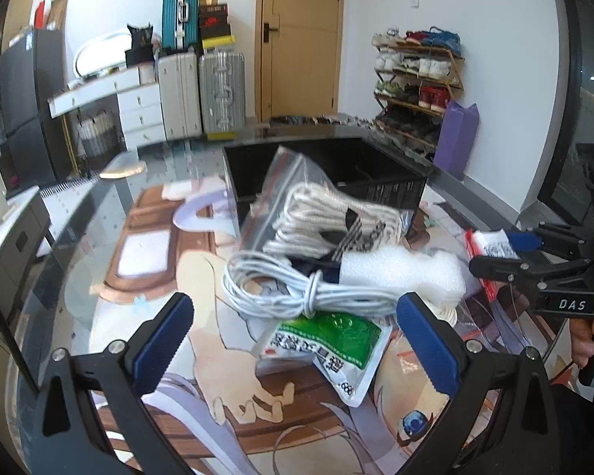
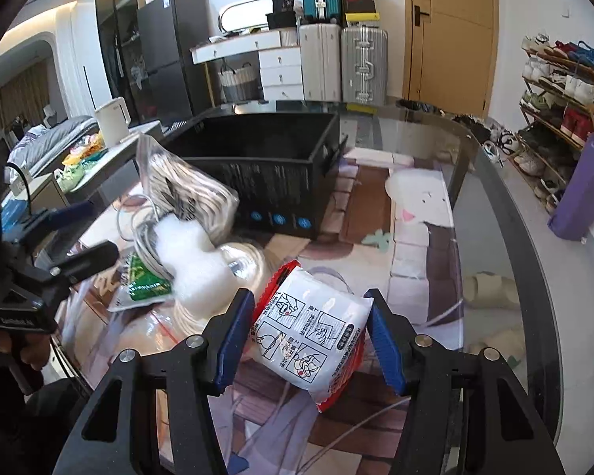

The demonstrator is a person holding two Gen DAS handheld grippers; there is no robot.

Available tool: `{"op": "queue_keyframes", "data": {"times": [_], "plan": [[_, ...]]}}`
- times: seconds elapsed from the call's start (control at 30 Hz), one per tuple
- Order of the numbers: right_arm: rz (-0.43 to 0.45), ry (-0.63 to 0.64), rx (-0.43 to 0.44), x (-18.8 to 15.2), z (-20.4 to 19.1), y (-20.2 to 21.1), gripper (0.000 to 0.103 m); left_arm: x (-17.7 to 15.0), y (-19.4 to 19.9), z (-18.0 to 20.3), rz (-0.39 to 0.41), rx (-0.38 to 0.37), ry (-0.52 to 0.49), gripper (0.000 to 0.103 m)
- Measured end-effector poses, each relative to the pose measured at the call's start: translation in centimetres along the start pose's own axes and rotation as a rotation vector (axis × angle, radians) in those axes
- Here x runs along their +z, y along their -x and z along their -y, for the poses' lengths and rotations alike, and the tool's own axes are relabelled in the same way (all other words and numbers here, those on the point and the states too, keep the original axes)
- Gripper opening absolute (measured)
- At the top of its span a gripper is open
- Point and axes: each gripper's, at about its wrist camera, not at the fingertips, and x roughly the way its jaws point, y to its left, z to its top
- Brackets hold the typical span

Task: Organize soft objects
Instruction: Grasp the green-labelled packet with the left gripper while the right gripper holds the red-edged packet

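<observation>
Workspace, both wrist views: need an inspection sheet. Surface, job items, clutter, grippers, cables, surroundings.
Surface: glass table over a printed mat.
Job's things: red-and-white packet; zip bag of socks; white foam; green packet; black bin, nothing seen inside.
Clutter: nothing seen.
Grippers: right gripper shut on the red-and-white packet; left gripper open, above the pile.
Cables: coiled white cable on the pile.
Surroundings: suitcases, door, shoe rack.
</observation>
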Motion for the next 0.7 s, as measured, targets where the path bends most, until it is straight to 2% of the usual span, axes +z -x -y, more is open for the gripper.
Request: {"op": "queue_keyframes", "data": {"times": [0.17, 0.6, 0.7], "plan": [[0.018, 0.014, 0.02, 0.1, -0.7, 0.5, 0.058, -0.6, -0.8, 0.2, -0.066, -0.047, 0.004, 0.103], [0.018, 0.022, 0.028, 0.1, -0.9, 0.5, 0.058, -1.7, -2.6, 1.3, -0.162, 0.029, -0.064, 0.103], [0.015, 0.024, 0.031, 0.1, -1.0, 0.5, 0.058, -1.8, -2.7, 1.8, -0.164, 0.041, -0.081, 0.103]]}}
